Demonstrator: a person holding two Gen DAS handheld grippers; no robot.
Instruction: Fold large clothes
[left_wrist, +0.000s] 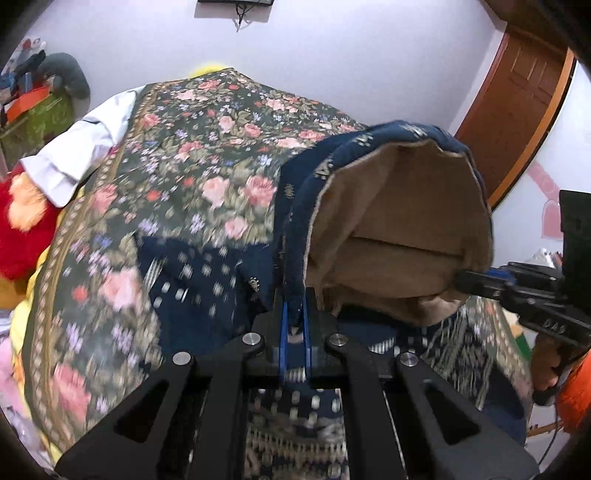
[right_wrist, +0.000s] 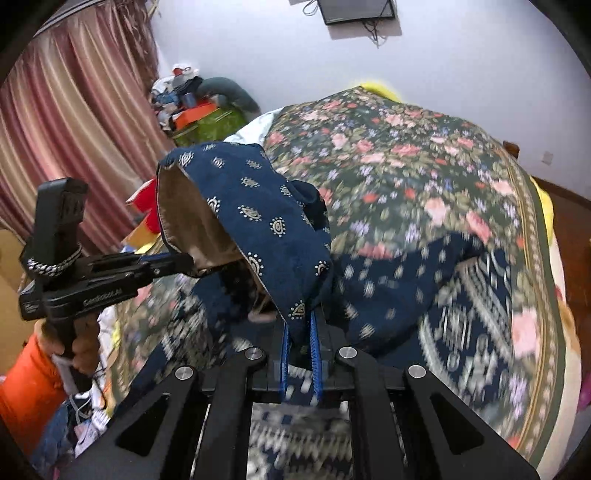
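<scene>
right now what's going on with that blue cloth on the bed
A person is folding a navy patterned garment over a bed with a floral bedspread. The left gripper and the right gripper are each shut on an edge of it, holding that part lifted so its tan lining shows. The rest lies on the bedspread.

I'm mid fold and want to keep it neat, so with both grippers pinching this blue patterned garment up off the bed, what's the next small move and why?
Probably carry the lifted edge forward over the rest. The left gripper and right gripper are each shut on the blue garment, its tan lining showing, while its lower part lies on the floral bedspread.
</scene>
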